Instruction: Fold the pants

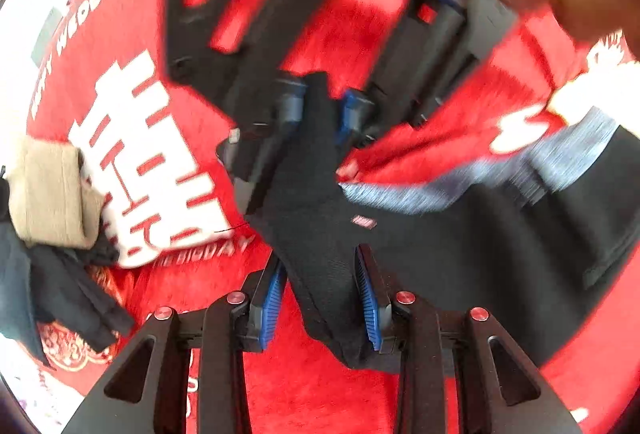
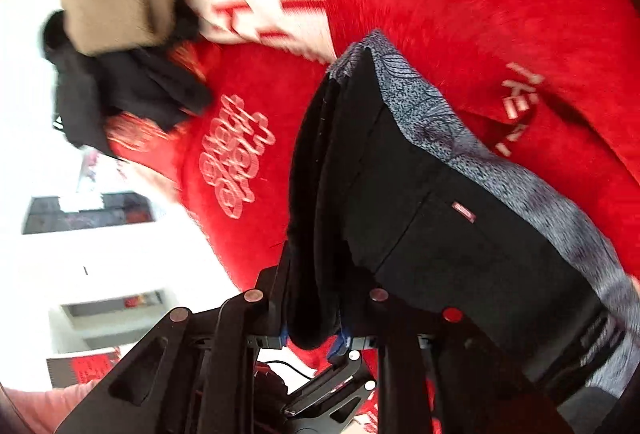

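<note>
Left wrist view: my left gripper point(image 1: 320, 298) clamps a black corner of the pants point(image 1: 460, 234). The right gripper point(image 1: 320, 105), frame centre, pinches the same edge. The pants run lower right, so both grips share one end.
</note>
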Motion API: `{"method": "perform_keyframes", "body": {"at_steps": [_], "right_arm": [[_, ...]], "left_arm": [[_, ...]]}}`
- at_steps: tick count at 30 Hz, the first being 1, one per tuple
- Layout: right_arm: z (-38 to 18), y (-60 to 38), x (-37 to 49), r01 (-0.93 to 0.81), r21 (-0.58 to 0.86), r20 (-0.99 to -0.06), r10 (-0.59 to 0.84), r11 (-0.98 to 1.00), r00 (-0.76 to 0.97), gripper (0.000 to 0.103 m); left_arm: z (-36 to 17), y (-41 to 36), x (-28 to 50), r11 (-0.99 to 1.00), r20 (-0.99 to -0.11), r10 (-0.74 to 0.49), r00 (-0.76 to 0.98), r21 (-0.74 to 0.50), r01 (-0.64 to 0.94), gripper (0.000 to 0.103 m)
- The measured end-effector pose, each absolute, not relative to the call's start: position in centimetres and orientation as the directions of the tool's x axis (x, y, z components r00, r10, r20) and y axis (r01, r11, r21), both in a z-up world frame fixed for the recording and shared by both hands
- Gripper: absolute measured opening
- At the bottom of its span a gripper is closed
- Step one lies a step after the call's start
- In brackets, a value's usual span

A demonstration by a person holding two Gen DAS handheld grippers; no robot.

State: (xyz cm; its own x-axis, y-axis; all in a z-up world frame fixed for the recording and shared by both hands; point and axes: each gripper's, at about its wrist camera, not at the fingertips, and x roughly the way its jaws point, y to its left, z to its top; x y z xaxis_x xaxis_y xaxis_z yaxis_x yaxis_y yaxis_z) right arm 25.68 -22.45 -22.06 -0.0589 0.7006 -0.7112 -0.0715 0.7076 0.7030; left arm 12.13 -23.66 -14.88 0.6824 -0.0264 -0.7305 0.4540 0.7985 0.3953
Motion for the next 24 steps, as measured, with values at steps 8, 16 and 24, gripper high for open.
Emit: {"method": "perform_keyframes", "body": {"at_steps": [8,16,24], "right_arm": [[-15.9,-36.2,17.6,-0.028,0.791,-0.592,0.776,0.612,0.218,0.02],[-17.4,-51.6,7.0,0.154,0.826,-0.551,0.718,0.542,0.426,0.02],[-26.4,-59.4,-0.2,0.378,0.777,-0.629,0.647,0.503,0.432,0.02]], "left_arm": [[-9.8,-34.9,8.4,0.745,-0.737,-0.227,0.637,0.29,0.601,0.036],[-14.1,-47.0,2.8,0.59,-0.798,-0.309,0.517,0.265,0.763,0.036],[-21.7,-50.9,-0.5,0.493,-0.867,-0.21,0.451,0.304,0.815,0.037]]}}
